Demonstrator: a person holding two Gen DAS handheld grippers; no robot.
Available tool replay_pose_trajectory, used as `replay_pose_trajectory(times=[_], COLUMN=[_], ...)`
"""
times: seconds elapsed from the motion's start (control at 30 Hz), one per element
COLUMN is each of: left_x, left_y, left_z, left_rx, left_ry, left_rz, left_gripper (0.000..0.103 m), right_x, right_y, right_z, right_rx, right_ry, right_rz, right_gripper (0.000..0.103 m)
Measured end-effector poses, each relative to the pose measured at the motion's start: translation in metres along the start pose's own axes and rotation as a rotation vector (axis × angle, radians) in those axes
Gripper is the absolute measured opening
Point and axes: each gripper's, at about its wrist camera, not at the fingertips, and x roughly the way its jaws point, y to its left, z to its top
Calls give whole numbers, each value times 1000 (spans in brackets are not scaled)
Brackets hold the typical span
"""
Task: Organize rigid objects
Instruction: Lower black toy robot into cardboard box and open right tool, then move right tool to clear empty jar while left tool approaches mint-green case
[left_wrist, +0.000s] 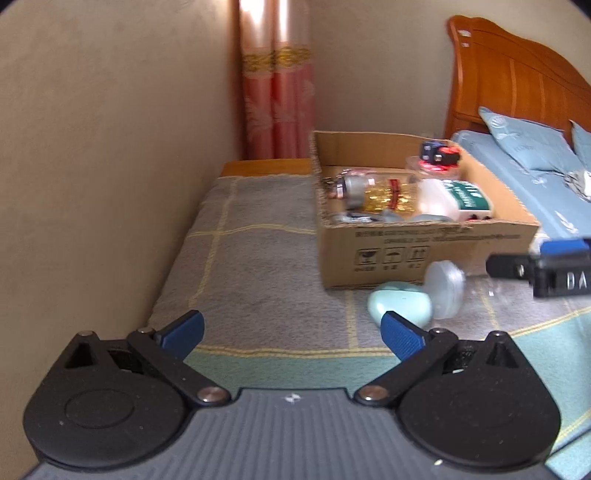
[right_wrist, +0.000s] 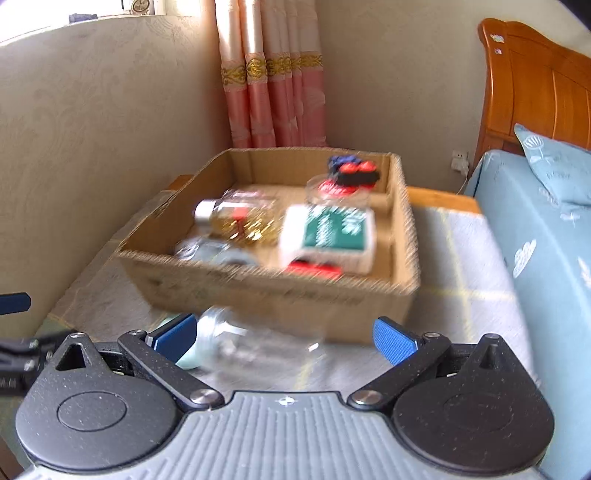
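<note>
**Two claws spread wide, nothing held**

Left claw (left_wrist: 291, 334): jaws fully apart, empty, above the checked cloth (left_wrist: 258, 266) covering the bench. A mint-green case (left_wrist: 400, 304) lies just beside its right fingertip, touching a clear lidded jar (left_wrist: 445, 288) behind it.

Right claw (right_wrist: 284, 338): jaws fully apart, empty. A clear glass bottle (right_wrist: 255, 343) lies on its side between the fingertips, blurred, not gripped.

Cardboard box (left_wrist: 424, 251): open-topped, standing on the bench just behind these items. It holds a gold-labelled bottle (left_wrist: 380, 194), a green-and-white carton (left_wrist: 465, 199) and red-and-black pieces (left_wrist: 439, 155).

Open room: bare cloth left of the box up to the wall (left_wrist: 110, 166). The bed (right_wrist: 546, 240) borders the right side.
</note>
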Motion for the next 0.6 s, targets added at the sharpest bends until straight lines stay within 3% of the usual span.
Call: replay_pose_trajectory(times=[0.1, 0.27, 0.6], left_x=[1, 3, 16], left_y=[9, 16, -5], left_z=[-4, -12, -11], left_rx=[-33, -72, 4], left_ry=[14, 26, 47], left_rz=[5, -16, -66], left_gripper=[102, 102, 102], right_x=[10, 33, 41], right_y=[24, 46, 14], right_z=[-10, -17, -31], right_rx=[-25, -80, 6], right_ry=[-18, -46, 12], right_rz=[-30, -162, -199], right_gripper=[103, 103, 103])
